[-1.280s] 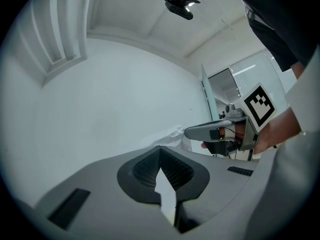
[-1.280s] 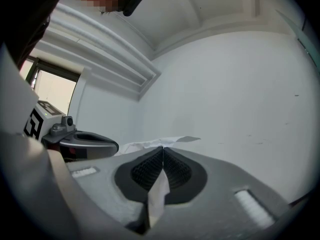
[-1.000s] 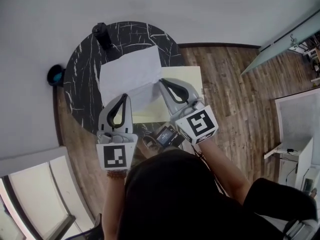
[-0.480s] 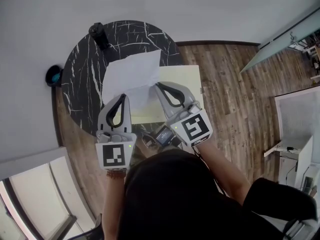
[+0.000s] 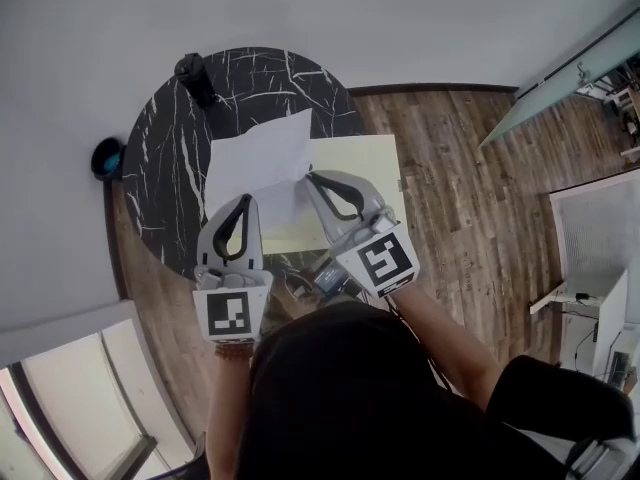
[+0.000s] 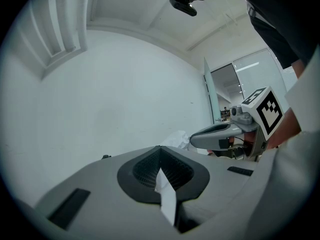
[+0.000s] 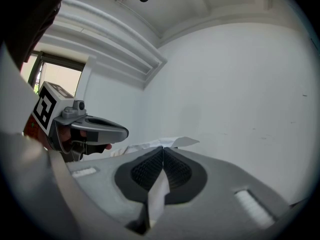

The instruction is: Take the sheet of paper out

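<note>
**A:** Since the job is getting it out, where is the thin white sheet of paper (image 5: 262, 153)?

**B:** It's held up over the round black marble-patterned table (image 5: 165, 173). Its near edge is pinched at two spots, in the left gripper (image 5: 246, 197) and the right gripper (image 5: 309, 177), both jaw pairs closed tight on it. It overlaps the pale yellow flat folder (image 5: 362, 163). I can't tell whether it's fully free.

**A:** How do you finish cleanly?

**B:** I'd move both grippers at one pace and level, so the paper neither tears nor buckles between them. Loosen neither grip until it clears the folder.
</note>
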Action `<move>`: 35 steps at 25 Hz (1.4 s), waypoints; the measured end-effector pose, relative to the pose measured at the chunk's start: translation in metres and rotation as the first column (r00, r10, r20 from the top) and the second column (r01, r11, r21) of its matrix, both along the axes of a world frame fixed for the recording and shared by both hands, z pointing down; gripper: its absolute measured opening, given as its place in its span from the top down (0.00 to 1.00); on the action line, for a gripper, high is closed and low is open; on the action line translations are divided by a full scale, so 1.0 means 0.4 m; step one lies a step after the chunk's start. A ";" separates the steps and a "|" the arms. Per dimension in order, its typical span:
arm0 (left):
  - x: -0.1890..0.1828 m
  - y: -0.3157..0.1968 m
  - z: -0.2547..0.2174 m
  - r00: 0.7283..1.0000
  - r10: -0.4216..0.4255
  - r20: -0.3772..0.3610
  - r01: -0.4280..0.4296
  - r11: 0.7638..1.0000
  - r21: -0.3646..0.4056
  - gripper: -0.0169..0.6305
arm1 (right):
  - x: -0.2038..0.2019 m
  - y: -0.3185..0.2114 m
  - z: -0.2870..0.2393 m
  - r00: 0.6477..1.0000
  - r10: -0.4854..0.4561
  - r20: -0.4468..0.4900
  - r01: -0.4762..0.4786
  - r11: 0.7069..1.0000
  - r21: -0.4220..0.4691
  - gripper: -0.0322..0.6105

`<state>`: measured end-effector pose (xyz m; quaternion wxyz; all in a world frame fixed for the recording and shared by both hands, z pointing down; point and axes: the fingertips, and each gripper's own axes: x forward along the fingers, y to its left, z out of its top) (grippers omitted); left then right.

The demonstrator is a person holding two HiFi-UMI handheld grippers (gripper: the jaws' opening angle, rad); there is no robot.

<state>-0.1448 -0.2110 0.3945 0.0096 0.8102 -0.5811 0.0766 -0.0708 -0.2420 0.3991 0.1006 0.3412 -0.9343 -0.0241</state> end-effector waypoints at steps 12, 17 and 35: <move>0.008 0.003 0.008 1.000 -0.004 0.002 0.004 1.000 -0.011 0.98 | -0.022 0.007 -0.002 0.999 -0.036 -0.004 0.036 0.999 0.038 0.95; -0.003 -0.001 0.012 1.000 -0.022 -0.001 0.022 1.000 -0.016 0.98 | -0.036 0.004 0.000 0.998 -0.057 -0.006 0.058 0.998 0.041 0.95; -0.009 0.012 0.036 0.997 -0.010 0.072 0.010 1.000 -0.003 0.98 | -0.032 0.008 0.003 0.998 -0.069 -0.001 0.069 0.996 0.048 0.95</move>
